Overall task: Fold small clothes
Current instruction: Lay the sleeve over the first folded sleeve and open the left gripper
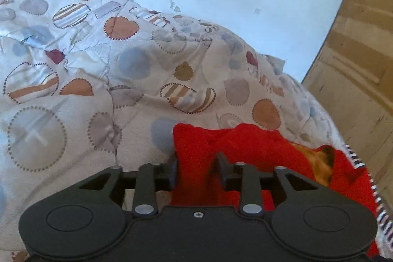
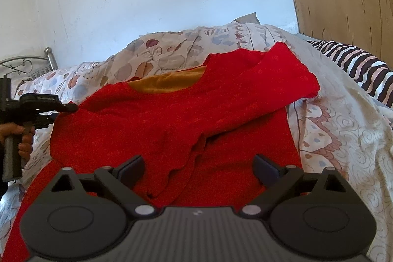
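The left tongs (image 1: 196, 165) clamp a bunched edge of the red knitted garment (image 2: 186, 114), which spreads on the patterned bed cover (image 1: 98, 65). The right tongs (image 2: 199, 167) stand wide apart just above its near part, holding nothing. The garment's length runs away from the right tongs; its sleeve (image 2: 277, 80) lies farther, to their right.

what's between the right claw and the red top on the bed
Nothing visible. The right claw hangs open directly over the red knit top, which lies spread on the patterned quilt. The left claw is at the top's far edge, clear of that path.
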